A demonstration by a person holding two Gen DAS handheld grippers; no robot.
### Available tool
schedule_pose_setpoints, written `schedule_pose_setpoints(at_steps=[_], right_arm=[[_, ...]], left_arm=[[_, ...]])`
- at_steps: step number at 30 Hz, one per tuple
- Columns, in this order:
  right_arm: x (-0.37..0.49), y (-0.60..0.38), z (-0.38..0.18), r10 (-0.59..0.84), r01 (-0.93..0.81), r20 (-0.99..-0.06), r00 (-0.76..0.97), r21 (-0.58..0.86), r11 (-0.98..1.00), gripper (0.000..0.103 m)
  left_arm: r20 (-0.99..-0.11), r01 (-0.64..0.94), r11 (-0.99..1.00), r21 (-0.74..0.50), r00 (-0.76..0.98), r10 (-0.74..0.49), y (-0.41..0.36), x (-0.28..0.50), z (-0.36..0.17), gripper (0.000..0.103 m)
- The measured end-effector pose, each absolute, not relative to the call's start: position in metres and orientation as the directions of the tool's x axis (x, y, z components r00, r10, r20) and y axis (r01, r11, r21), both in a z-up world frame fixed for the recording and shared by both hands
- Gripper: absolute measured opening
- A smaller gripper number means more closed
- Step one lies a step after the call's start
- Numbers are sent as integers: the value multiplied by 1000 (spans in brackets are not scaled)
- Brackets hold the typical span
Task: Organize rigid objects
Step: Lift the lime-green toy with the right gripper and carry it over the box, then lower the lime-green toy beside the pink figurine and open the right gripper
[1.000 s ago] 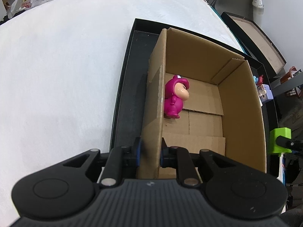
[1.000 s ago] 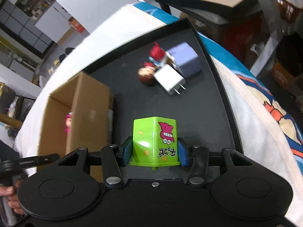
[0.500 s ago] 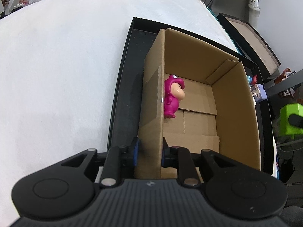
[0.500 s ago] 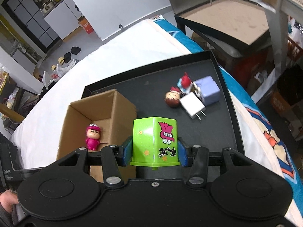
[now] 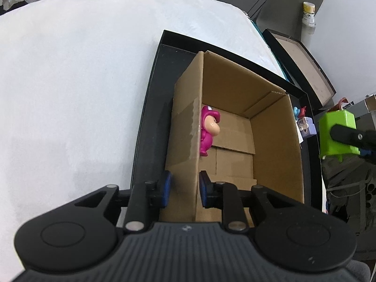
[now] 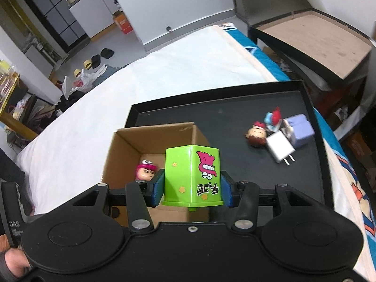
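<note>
Right gripper point(image 6: 192, 189) | clamped on the green box point(image 6: 192, 176), carried above the cardboard box point(image 6: 124, 145) | left gripper point(image 5: 184, 189) straddles its near wall, jaws just eased wider | lower your load beside the pink figure point(image 6: 144, 169), then let go.

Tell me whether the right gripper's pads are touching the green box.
Touching. The right wrist view shows the right gripper with both blue pads pressed flat against opposite sides of the green box, no gap visible, holding it above the cardboard box.
</note>
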State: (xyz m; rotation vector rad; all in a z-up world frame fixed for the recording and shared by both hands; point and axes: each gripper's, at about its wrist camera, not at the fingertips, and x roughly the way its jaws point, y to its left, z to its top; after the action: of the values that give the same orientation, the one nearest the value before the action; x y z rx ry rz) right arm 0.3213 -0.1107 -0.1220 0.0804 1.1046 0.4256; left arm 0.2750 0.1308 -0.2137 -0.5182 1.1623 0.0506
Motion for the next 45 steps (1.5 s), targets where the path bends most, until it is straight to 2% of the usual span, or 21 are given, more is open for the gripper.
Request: schedule_pose_setpoints(at_steps=[16,31,38,45], right_arm=[[340,-33,-139,346,-376,-879,329,215,902,48],[359,2,-176,232,-379,-918,321,100,920,48],[358,2,-184,270,-386,-914,303,142,912,49],[353,-20,-163,316,-373,-893,320,187,909,49]], left_arm=[[-862,-314,846,-431,421,-283,136,273,-222,21],[-859,-315,837,-448,411,-305,143,275,-225,22],[-864,-323,838,-440,408,-297,142,276,-223,22],[-872,-329,846,-420,403,-277,138,279,-221,22]])
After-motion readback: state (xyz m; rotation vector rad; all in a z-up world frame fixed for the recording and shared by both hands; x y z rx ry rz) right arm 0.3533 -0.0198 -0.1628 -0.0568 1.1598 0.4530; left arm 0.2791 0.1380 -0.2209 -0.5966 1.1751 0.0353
